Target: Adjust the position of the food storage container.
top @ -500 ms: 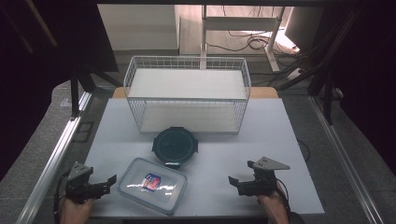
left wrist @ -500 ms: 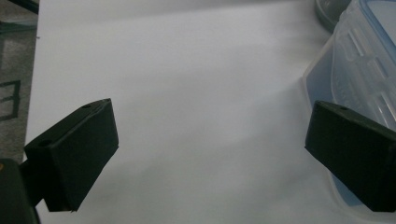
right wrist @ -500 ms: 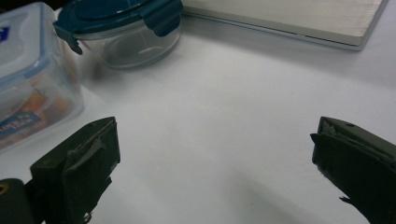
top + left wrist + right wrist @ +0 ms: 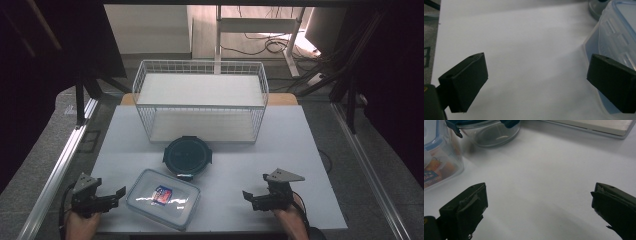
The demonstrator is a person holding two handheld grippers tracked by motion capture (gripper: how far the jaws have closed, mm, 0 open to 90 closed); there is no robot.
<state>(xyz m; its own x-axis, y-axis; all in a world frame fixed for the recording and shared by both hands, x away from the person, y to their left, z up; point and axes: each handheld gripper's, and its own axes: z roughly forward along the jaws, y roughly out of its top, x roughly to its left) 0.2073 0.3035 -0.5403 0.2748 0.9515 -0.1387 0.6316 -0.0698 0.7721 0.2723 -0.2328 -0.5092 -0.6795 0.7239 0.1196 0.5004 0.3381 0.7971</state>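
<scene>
high view: the clear rectangular box [image 4: 163, 198] lies on the white tabletop [image 4: 280, 145] near its front edge, a round dark-lidded container [image 4: 187, 156] just behind it, before the wire basket [image 4: 200, 102]. left tongs [image 4: 117, 194] stand wide and empty just beside the box; right tongs [image 4: 248, 196], wide and empty, sit well apart.

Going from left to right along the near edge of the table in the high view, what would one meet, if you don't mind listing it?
Left gripper → rectangular clear lidded container → right gripper.
</scene>
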